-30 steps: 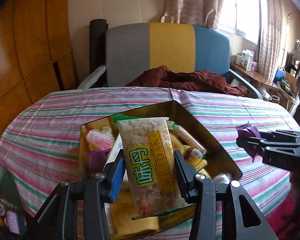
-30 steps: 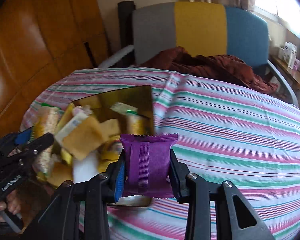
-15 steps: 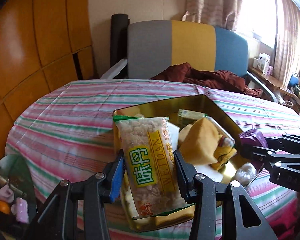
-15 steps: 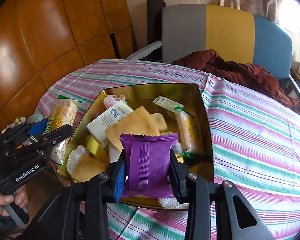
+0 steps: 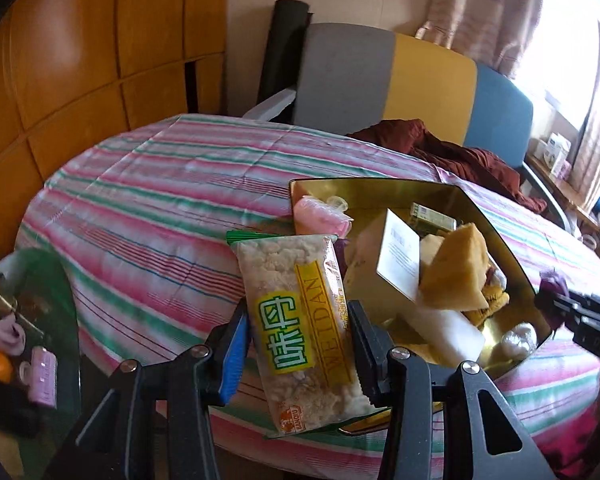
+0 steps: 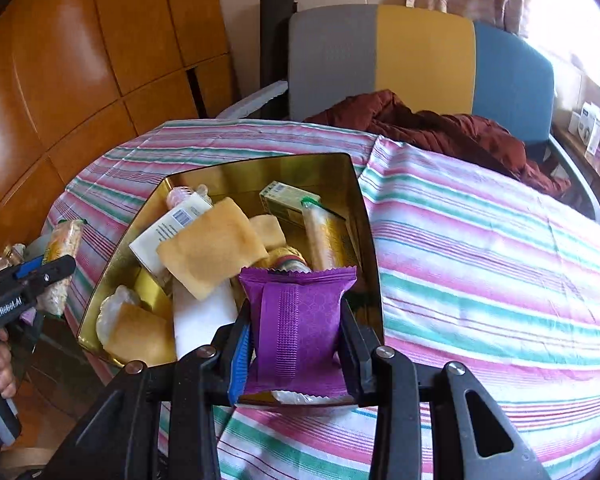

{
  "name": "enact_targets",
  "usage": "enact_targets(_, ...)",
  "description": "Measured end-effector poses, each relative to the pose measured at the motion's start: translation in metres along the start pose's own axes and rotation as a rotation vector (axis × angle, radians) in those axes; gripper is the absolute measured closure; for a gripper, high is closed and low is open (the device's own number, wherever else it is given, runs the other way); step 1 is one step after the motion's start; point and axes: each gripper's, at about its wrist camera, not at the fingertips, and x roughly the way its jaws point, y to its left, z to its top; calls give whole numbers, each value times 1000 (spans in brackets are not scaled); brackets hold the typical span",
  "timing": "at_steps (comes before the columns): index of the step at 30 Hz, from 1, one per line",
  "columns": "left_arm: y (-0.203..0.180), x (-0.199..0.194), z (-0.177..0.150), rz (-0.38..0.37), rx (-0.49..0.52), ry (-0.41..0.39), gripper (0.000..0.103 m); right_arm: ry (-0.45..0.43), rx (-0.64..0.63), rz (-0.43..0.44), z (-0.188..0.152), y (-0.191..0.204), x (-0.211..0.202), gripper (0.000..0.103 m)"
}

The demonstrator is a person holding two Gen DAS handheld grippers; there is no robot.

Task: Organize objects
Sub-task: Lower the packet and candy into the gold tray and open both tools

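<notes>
My left gripper (image 5: 298, 330) is shut on a clear rice-cracker packet (image 5: 300, 328) with yellow and green print, held over the table's near left edge, just left of a gold tin (image 5: 512, 248). It also shows in the right wrist view (image 6: 62, 258). My right gripper (image 6: 296, 334) is shut on a purple snack packet (image 6: 296, 320), held over the tin's (image 6: 360, 200) near edge. The tin holds several snacks: a tan pastry packet (image 6: 212, 252), a white box (image 6: 168, 228) and a green box (image 6: 284, 200).
The tin sits on a round table with a striped cloth (image 6: 480, 260). A grey, yellow and blue chair (image 6: 420, 52) with a dark red garment (image 6: 440, 128) stands behind it. A low glass side table (image 5: 28, 320) with small items is at the left.
Both grippers have drawn back and to the left with their packets. The left one has moved from over the tin to left of it. Both stay shut.
</notes>
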Motion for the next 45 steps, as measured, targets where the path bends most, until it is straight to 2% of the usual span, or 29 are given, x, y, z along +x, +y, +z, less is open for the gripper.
enact_targets(4, -1, 0, 0, -51, -13, 5, 56, 12, -7, 31, -2, -1, 3, 66)
enact_targets(10, -25, 4, -7, -156, 38, 46, 56, 28, -45, 81, -3, 12, 10, 66)
enact_targets(13, -43, 13, -10, -181, 71, 71, 56, 41, -83, 71, 0, 21, 20, 66)
enact_targets(18, -71, 26, -5, -209, 106, 79, 56, 74, -61, 43, 5, 16, 38, 66)
enact_targets(24, -91, 64, 2, -180, 128, 123, 57, 128, -38, 29, 7, 10, 66, 66)
enact_targets(29, -96, 82, 14, -149, 117, 121, 58, 158, -27, 21, 10, 11, 89, 66)
enact_targets(31, -95, 83, 17, -149, 109, 122, 58, 151, -16, 33, 8, 10, 88, 64)
enact_targets(33, -94, 81, 16, -151, 111, 120, 57, 162, 2, 55, 4, 6, 88, 55)
enact_targets(39, -95, 71, 3, -163, 126, 118, 56, 171, -4, 59, -8, 7, 85, 53)
enact_targets(45, -93, 64, -7, -188, 120, 124, 54, 141, 4, 49, -10, 5, 74, 53)
